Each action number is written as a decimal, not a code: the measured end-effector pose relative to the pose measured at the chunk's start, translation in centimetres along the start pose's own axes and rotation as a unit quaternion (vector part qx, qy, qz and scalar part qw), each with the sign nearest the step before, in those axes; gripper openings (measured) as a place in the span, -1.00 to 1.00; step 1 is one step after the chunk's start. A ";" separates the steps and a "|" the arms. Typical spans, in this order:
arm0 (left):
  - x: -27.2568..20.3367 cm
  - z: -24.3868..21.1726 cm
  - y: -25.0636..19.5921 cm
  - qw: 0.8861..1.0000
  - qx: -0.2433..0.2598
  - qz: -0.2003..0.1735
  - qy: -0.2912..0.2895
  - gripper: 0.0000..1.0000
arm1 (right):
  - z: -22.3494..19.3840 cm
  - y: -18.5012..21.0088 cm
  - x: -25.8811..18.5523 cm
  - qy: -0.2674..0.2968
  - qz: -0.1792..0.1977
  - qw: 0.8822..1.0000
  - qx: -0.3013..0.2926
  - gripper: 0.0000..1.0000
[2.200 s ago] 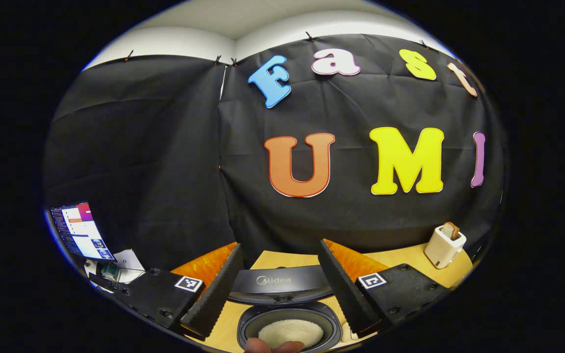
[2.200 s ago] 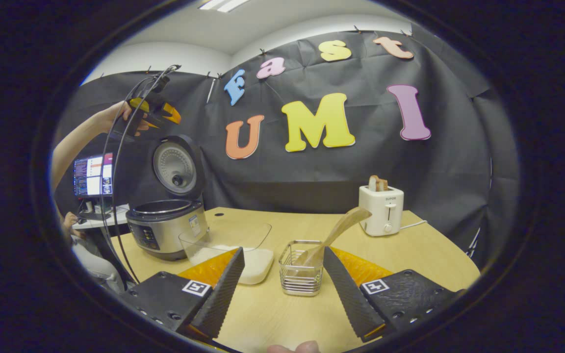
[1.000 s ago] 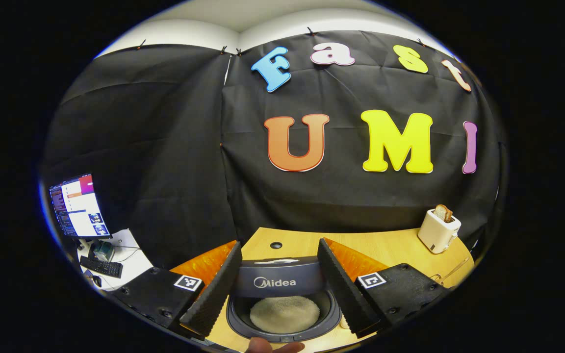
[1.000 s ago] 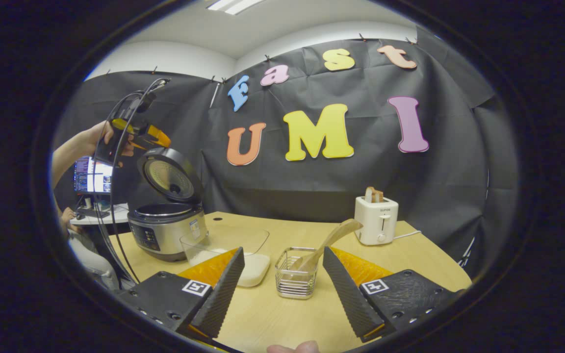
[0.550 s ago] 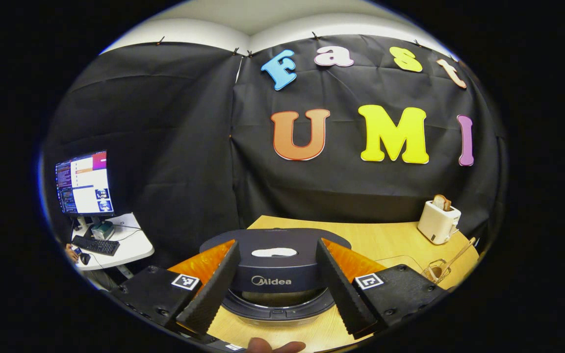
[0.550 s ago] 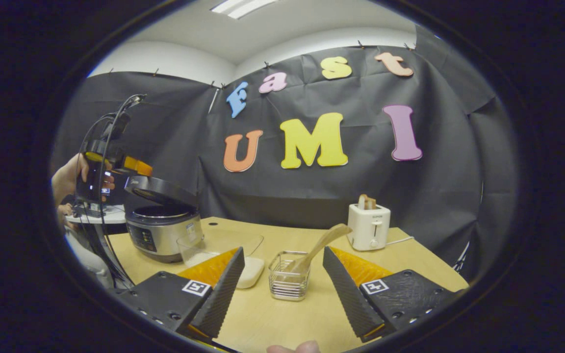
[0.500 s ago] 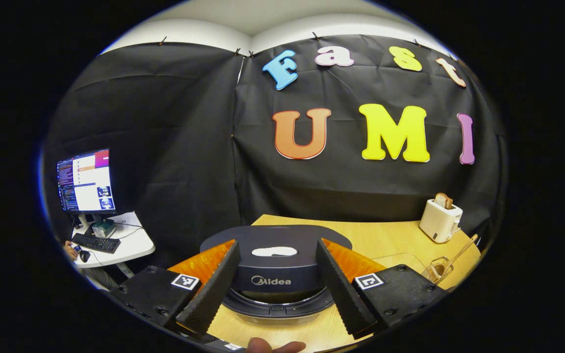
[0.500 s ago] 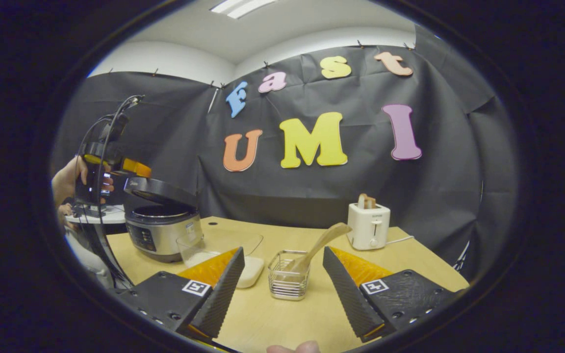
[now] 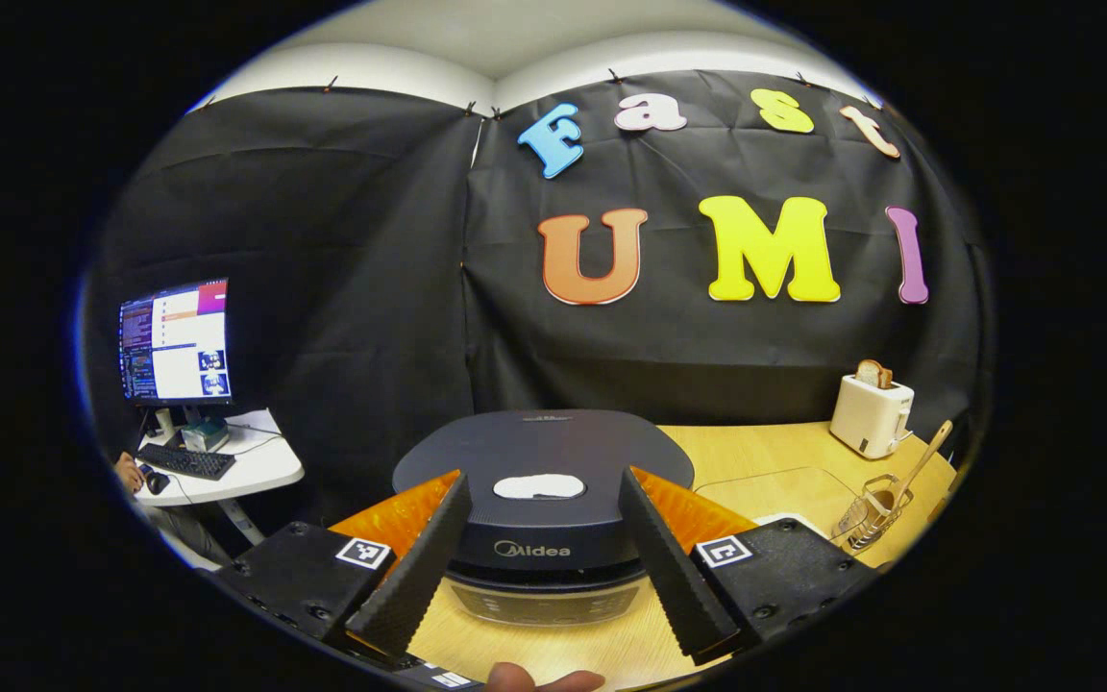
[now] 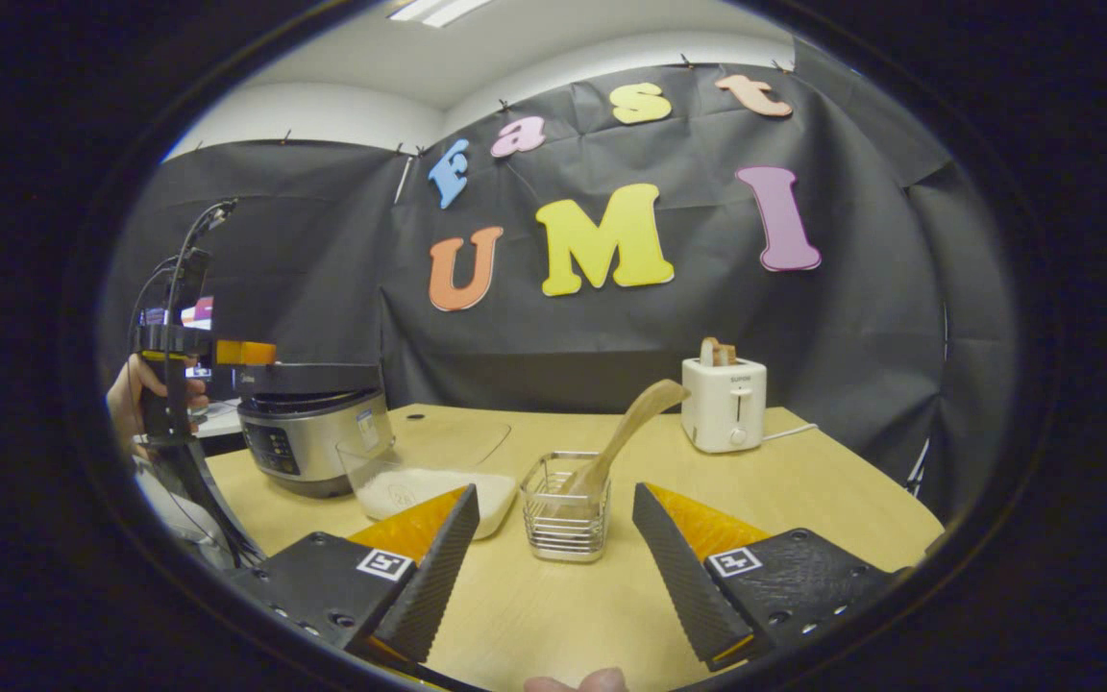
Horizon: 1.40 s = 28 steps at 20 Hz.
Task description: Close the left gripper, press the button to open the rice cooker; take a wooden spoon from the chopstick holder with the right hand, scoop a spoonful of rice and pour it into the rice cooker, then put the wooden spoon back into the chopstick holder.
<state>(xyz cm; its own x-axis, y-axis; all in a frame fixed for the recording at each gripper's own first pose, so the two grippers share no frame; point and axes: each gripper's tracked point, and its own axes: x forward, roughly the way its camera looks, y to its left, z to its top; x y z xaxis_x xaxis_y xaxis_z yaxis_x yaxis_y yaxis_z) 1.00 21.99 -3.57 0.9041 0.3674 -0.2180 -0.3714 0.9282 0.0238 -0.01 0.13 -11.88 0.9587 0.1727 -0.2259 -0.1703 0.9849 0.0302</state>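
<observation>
Left gripper view: the left gripper (image 9: 542,548) sits low over the rice cooker (image 9: 544,500), fingers spread wide apart and gripping nothing; ridged, wedge-shaped pads (image 9: 411,577) flank the cooker's lid.
Rice cooker: dark, smooth, rounded lid lying down flat over a metallic body; a pale oval patch sits on top of the lid. In the right gripper view the rice cooker (image 10: 308,418) stands at the table's far left corner, with the left gripper (image 10: 244,353) level with the lid's edge and a hand (image 10: 145,399) on its grip.
Right gripper view: the right gripper (image 10: 553,567) hovers over the table (image 10: 803,490), fingers wide apart and empty, ridged pads (image 10: 683,577) angled outward.
Chopstick holder: the chopstick holder (image 10: 565,506) is a small square basket of thin metal wire, standing on the table just beyond the right gripper's fingers.
Wooden spoon: the wooden spoon (image 10: 623,432) stands in the holder, bowl down, pale smooth handle leaning up to the right.
Rice container: a clear, rounded-corner rice container (image 10: 429,476) with white rice in it, between cooker and holder.
Toaster: a boxy cream toaster (image 10: 725,399) with bread in the slot, near the back wall.
Table: light wood-grain surface, smooth.
Side desk: a monitor (image 9: 176,341) and keyboard (image 9: 185,461) on a white desk.
</observation>
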 end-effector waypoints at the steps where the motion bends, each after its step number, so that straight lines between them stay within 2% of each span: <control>1: -0.1 -0.3 -0.1 1.000 0.000 0.001 0.002 0.98 | 0.1 -0.4 0.0 -0.002 -0.005 1.000 0.001 0.91; 3: -0.1 -0.6 -0.1 1.000 0.002 0.004 0.002 0.98 | 0.1 -0.6 0.2 -0.003 -0.008 1.000 0.009 0.92; 4: -0.1 -0.9 -0.1 1.000 0.004 0.005 0.004 0.98 | -0.1 -0.5 0.3 -0.001 -0.008 1.000 0.012 0.83; 5: -0.2 -1.0 -0.1 1.000 0.009 0.005 0.002 0.98 | -0.2 -0.3 0.5 0.002 -0.007 1.000 0.012 0.92; 6: -0.1 -0.8 -0.2 1.000 0.012 0.005 -0.005 0.98 | -0.3 -0.3 0.6 0.001 -0.008 1.000 0.014 0.92; 7: -0.2 -1.1 -0.1 1.000 0.008 0.006 -0.011 0.98 | -0.2 -0.1 0.6 0.000 -0.007 1.000 0.017 0.82; 8: -0.2 -1.0 -0.2 1.000 0.018 0.003 -0.024 0.99 | -0.2 0.3 0.7 -0.002 -0.005 1.000 0.021 0.82; 9: -0.2 -2.2 -0.2 1.000 0.023 0.001 -0.002 0.99 | -0.3 0.7 0.8 -0.001 -0.001 1.000 0.026 0.82; 10: -0.3 -1.7 -0.1 0.999 0.026 -0.004 -0.019 0.98 | -0.5 1.2 1.0 0.000 0.005 1.000 0.031 0.92; 11: -0.1 -2.2 -0.2 1.000 0.022 -0.010 -0.001 0.97 | -0.6 1.7 0.9 0.002 0.011 0.999 0.036 0.83; 13: -0.1 -1.8 -0.3 1.000 0.022 -0.014 -0.012 0.94 | -0.7 2.2 1.0 0.003 0.016 0.999 0.035 0.83; 15: -0.1 -1.3 -0.2 0.999 0.015 -0.010 -0.028 0.90 | -0.7 2.4 1.1 0.006 0.016 0.999 0.029 0.83; 16: 0.0 -1.5 -0.2 1.000 0.017 -0.008 -0.023 0.76 | -0.6 2.5 1.2 0.007 0.014 1.000 0.025 0.92; 17: 0.0 -1.2 -0.5 0.999 0.011 -0.013 -0.029 0.88 | -0.4 2.5 1.3 0.005 0.011 1.000 0.023 0.92; 19: -0.5 -0.8 -1.6 0.998 -0.023 -0.033 -0.041 0.90 | 0.2 2.6 1.6 -0.001 0.004 1.000 0.023 0.83; 21: -1.2 0.2 -2.1 0.998 -0.034 -0.038 -0.045 0.92 | 0.9 2.5 1.9 -0.008 -0.005 1.000 0.024 0.91; 22: -1.8 0.6 -2.1 0.998 -0.026 -0.031 -0.043 0.92 | 1.4 2.6 1.8 -0.012 -0.009 1.000 0.023 1.00; 23: -2.4 1.5 -2.6 0.998 -0.015 -0.032 -0.053 0.92 | 2.1 2.7 1.8 -0.019 -0.013 1.000 0.020 0.82; 24: -3.2 2.3 -3.4 0.997 -0.002 -0.035 -0.067 0.92 | 2.9 2.7 1.8 -0.028 -0.017 0.999 0.018 0.91; 26: -4.8 3.9 -5.0 0.994 0.026 -0.039 -0.098 0.92 | 5.1 2.9 1.6 -0.051 -0.025 0.998 0.012 0.92; 28: -6.0 3.7 -7.2 0.992 0.037 -0.061 -0.102 0.92 | 7.4 3.3 1.0 -0.075 -0.031 0.997 0.003 0.82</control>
<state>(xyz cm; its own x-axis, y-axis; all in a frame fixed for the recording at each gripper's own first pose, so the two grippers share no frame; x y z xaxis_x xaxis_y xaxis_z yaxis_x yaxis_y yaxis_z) -0.93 13.31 1.18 0.9681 0.2496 -0.0220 -0.2471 0.9655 0.0817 2.12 3.63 -4.82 0.9908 0.1099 -0.0788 -0.1081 0.9938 0.0269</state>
